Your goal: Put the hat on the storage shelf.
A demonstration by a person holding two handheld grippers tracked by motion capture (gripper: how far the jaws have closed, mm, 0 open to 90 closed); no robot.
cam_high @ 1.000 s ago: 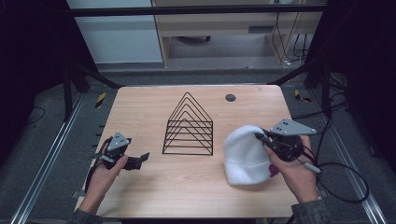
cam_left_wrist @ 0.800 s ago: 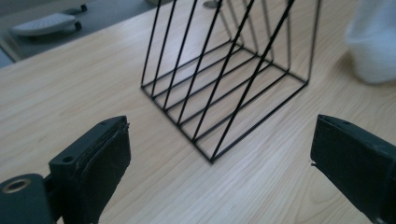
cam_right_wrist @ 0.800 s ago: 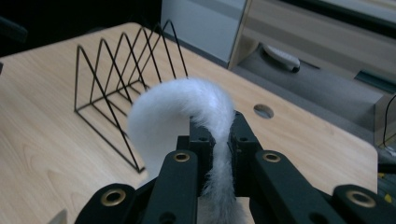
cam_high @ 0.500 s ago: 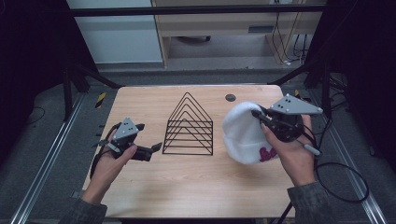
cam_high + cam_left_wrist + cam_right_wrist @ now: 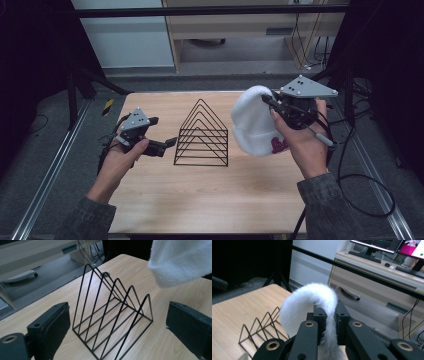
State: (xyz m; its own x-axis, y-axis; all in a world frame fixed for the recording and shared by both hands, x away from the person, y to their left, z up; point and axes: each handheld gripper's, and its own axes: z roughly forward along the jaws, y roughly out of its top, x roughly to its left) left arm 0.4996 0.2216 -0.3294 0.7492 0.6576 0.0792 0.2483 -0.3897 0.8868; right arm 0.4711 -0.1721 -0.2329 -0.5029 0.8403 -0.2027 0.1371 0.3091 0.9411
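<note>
A white fuzzy beanie with pink lettering hangs in the air over the table's right side, pinched at its top by my right gripper, which is shut on it. The same white beanie bulges up between that gripper's jaws. A black wire rack of triangular dividers stands upright at the table's middle. My left gripper is held just left of the wire rack, open and holding nothing, aimed at the rack's near end. The beanie's lower edge hangs at upper right in the left gripper view.
The wooden table has bare room in front of the rack. A small dark round disc lies near the far edge behind the rack. A desk with monitors stands beyond the table.
My right gripper has lifted the beanie off the table and carried it up and back. My left gripper has moved forward and right, closer to the rack.
</note>
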